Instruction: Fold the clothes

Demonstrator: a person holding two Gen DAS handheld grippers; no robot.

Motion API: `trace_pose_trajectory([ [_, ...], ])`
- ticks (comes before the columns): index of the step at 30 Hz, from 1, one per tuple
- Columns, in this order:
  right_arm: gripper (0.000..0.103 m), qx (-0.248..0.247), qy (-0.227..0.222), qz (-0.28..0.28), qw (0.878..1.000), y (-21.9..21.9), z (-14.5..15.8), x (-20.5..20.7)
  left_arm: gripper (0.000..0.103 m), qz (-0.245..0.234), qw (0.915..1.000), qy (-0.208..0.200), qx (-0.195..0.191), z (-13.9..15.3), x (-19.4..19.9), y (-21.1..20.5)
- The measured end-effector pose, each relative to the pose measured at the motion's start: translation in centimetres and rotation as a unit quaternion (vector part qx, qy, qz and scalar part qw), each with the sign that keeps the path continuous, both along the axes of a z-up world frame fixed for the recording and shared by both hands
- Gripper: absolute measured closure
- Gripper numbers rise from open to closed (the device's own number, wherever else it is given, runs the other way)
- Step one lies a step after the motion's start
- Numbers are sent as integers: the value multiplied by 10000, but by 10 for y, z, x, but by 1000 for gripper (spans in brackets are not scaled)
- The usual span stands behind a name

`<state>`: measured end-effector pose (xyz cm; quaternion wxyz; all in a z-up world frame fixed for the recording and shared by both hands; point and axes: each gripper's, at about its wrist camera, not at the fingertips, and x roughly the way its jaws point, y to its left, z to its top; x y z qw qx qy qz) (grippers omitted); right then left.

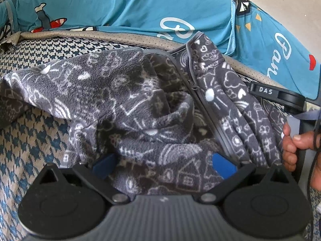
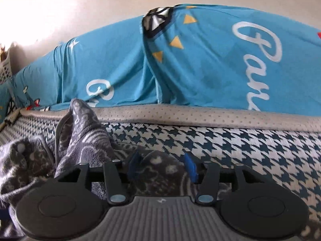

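A grey fleece jacket with white doodle drawings and a dark zip lies rumpled on the houndstooth mattress. My left gripper stands open and wide, its blue pads on either side of a hump of fleece near the hem. In the right wrist view a fold of the same jacket lies between the blue pads of my right gripper, which is open; the cloth rests loosely there. A hand holds the right gripper's handle at the jacket's right side.
A turquoise printed sheet with white script covers a raised bulk along the far side of the mattress. A beige dotted band runs along its foot. Bare houndstooth mattress stretches to the right of the jacket. A pale wall is behind.
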<state>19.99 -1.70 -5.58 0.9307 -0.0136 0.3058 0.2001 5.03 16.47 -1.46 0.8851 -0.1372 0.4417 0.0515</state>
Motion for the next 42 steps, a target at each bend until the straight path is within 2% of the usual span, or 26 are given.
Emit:
trace_pose_trajectory([
  [2, 53, -207, -52, 116, 9997, 7, 0, -1, 0, 11, 10000, 2, 16, 0, 0, -1],
  [4, 59, -364, -88, 239, 9990, 12, 0, -3, 0, 10, 10000, 5, 34, 0, 1, -1],
  [9, 82, -500, -135, 480, 9975, 17, 2, -8, 0, 32, 10000, -1, 57, 0, 1, -1],
  [10, 84, -507, -158, 504, 9973, 18, 1, -9, 0, 46, 10000, -7, 60, 1, 2, -1],
  [13, 89, -470, -303, 326, 9979, 17, 2, -14, 0, 162, 9998, -54, -33, 1, 3, 1],
  [15, 90, -440, -552, 57, 9975, 11, 6, -20, 0, 263, 9995, -97, -151, 2, 4, 4],
  [17, 91, -385, -751, -278, 9960, -1, 13, -24, 0, 371, 9988, -142, -290, 3, 5, 8],
  [20, 91, -461, -869, -1098, 9891, -23, 16, -23, 0, 447, 9981, -161, -379, 4, 5, 12],
  [22, 91, -412, -666, -1633, 9835, -42, 10, -17, 0, 438, 9979, -157, -453, 5, 3, 13],
  [24, 92, -287, -247, -1881, 9814, -57, 0, -9, 0, 384, 9984, -141, -387, 5, 1, 11],
  [27, 91, -414, -265, -2058, 9774, -58, -2, -12, 0, 300, 9992, -108, -225, 5, -2, 9],
  [29, 88, -335, -281, -2003, 9788, -57, 5, -14, 0, 290, 9993, -134, -215, 5, -5, 11],
  [31, 79, -161, -295, -1919, 9808, -59, 12, -15, 0, 295, 9991, -209, -206, 6, -9, 11],
  [33, 70, -90, -510, -1931, 9798, -62, 22, -16, 0, 288, 9989, -345, -123, 8, -13, 10],
  [35, 69, 52, -612, -1775, 9822, -65, 30, -14, 0, 151, 9979, -604, 178, 13, -17, 3],
  [38, 69, 537, -555, -1436, 9866, -67, 35, -13, 0, -177, 9926, -994, 673, 19, -25, -8],
  [42, 66, 879, -597, -854, 9907, -57, 37, -12, 0, -389, 9891, -1126, 867, 17, -29, -10],
])
